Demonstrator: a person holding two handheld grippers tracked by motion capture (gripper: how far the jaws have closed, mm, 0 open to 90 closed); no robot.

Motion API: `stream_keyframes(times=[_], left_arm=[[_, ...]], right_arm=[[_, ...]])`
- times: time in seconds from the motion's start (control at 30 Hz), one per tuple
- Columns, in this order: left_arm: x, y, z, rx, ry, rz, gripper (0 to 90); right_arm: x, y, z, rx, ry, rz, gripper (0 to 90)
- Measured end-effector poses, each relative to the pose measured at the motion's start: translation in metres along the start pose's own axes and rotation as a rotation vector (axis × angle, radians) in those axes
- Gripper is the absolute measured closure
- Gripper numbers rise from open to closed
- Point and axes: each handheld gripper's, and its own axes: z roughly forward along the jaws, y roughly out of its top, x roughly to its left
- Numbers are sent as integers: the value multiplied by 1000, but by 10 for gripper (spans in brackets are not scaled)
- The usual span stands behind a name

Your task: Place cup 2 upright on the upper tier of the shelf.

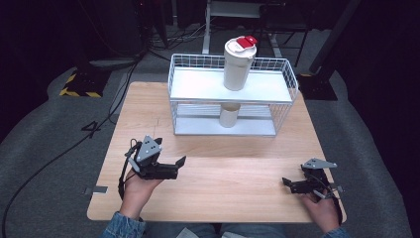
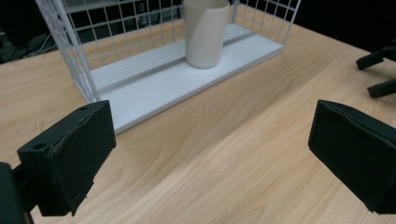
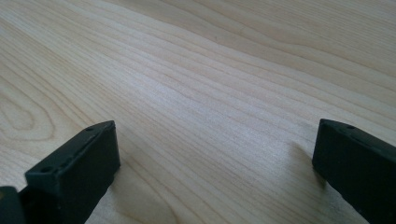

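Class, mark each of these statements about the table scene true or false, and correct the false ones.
1. A cream tumbler with a red lid stands on the wire rack's upper shelf. True.
2. The left claw is shut on a cup. False: it is open and holds nothing.
3. A cup stands on the rack's lower shelf. True.
4. The right claw rests inside the rack. False: it is over the wooden table, near the front edge.

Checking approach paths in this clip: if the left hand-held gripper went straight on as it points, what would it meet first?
Probably the front edge of the wire rack's bottom shelf; the left hand-held gripper is open, only bare table between. The cream cup stands farther back.
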Motion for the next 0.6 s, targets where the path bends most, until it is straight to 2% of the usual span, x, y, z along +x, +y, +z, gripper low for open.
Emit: stream_keyframes(times=[0.13,0.2,0.23,0.33,0.47,0.6], left_arm=[[3,-18,1,18,18,10,13],[6,-28,2,21,27,0,19],[8,-33,3,50,23,-4,19],[12,-44,4,63,45,-11,23],[17,-59,9,106,48,-43,23],[22,-69,15,145,55,-52,23]], right_arm=[[0,0,0,1,2,0,9],[0,0,0,0,0,0,9],[0,0,0,0,0,0,8],[0,0,0,1,2,-1,8],[0,0,0,1,1,0,8],[0,0,0,1,2,0,8]])
